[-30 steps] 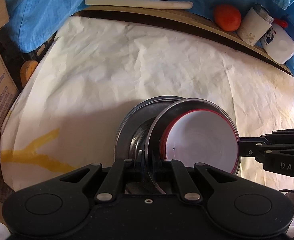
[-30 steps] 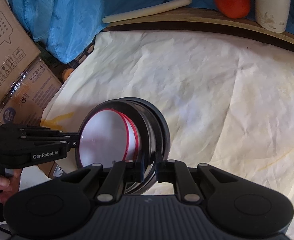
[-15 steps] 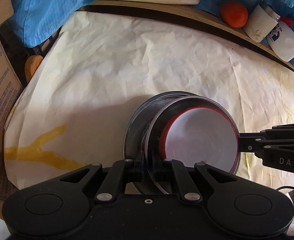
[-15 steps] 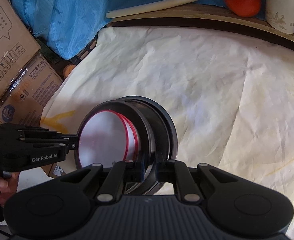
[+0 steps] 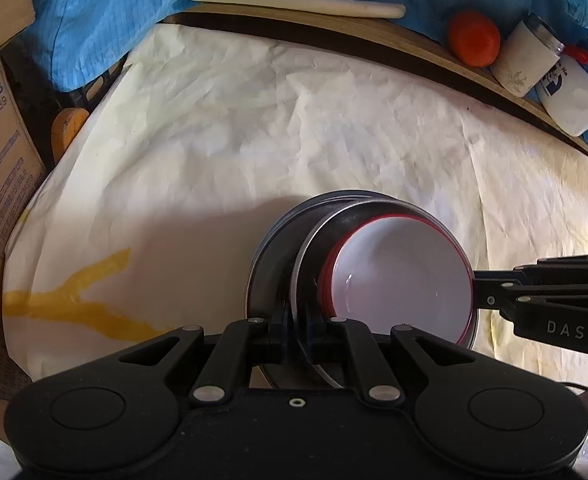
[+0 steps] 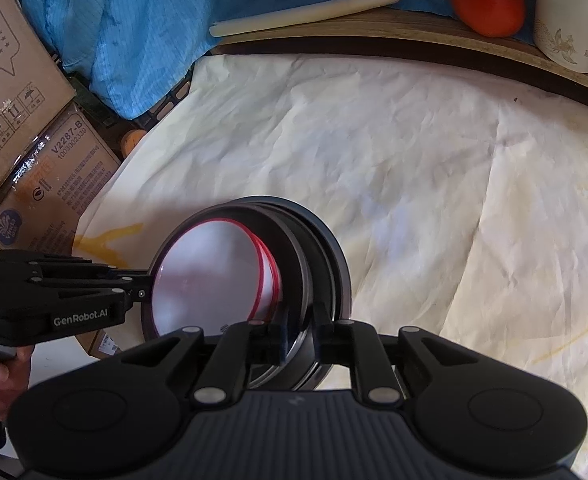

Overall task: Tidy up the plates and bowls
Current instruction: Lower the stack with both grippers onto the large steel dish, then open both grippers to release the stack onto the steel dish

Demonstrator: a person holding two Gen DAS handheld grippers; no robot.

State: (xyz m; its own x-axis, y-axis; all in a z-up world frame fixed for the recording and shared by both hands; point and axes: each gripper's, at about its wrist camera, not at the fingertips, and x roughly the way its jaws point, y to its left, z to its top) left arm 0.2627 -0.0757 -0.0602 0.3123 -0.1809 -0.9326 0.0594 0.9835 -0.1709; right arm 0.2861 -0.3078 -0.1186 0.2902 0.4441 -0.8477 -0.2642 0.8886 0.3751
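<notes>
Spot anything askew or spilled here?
Yes. The nested bowls sit off-centre, rims staggered rather than flush. A yellow stain streaks the crumpled paper cover at its left edge.

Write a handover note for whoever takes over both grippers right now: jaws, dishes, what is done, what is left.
Left gripper: jaws shut on the rim of the metal bowls.
Right gripper: jaws opening, with the opposite metal rim between them.
Dishes: red-rimmed white bowls sit nested inside the metal bowls as one tilted stack over the cloth-covered table. I cannot tell whether the stack rests on it.
Done: all dishes in view are nested.
Left: probably settle the stack flat, then release both jaws.
</notes>
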